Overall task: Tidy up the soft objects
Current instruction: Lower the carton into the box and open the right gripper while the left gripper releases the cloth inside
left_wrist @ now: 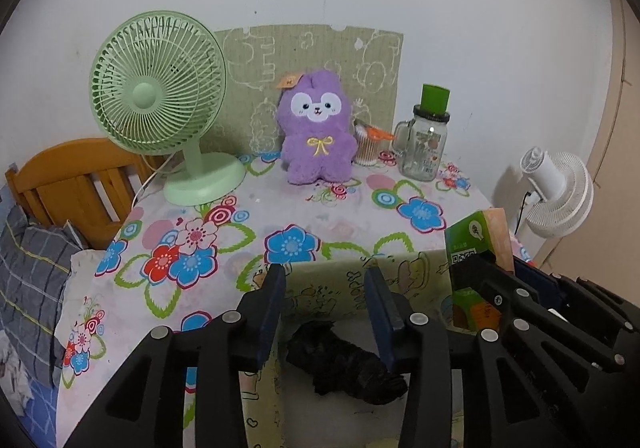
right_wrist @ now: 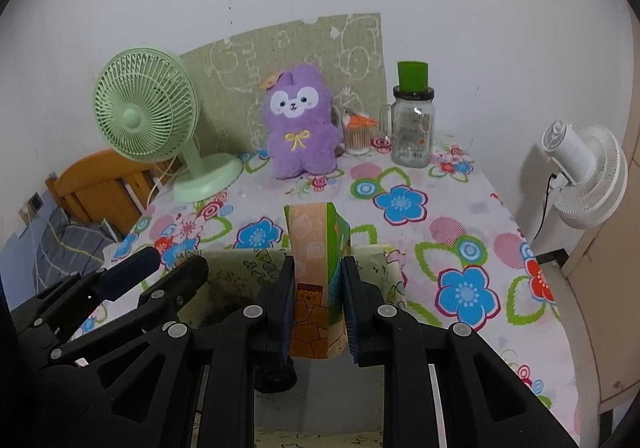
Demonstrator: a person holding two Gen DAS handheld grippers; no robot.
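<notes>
1. The left gripper [left_wrist: 326, 288] stood with its jaws parted and nothing pressed between them; directly beneath that gap lay a black bundle [left_wrist: 344, 364], probably rolled cloth, though its material was hard to tell.
2. The bundle rested inside a storage box [left_wrist: 404, 268] with a pale cartoon-print wall, its long axis running diagonally from the near left pad toward the near right one, so it lay across the jaw line, not along it.
3. The right gripper [right_wrist: 318, 300] was clamped on a green-and-orange packet [right_wrist: 316, 248], held upright with its long axis vertical, the pads squeezing its lower half.
4. That packet hung just above the box's far rim, beside the left gripper, so the right hand was the nearer one for lowering it in; judged from this, the next move needed a short descent next to the bundle.
5. Farther off on the floral tablecloth [left_wrist: 360, 224], well apart from both grippers, a purple plush toy [left_wrist: 316, 127] sat upright against the backboard, between a green fan [left_wrist: 160, 87] and a glass jar [left_wrist: 424, 143].
</notes>
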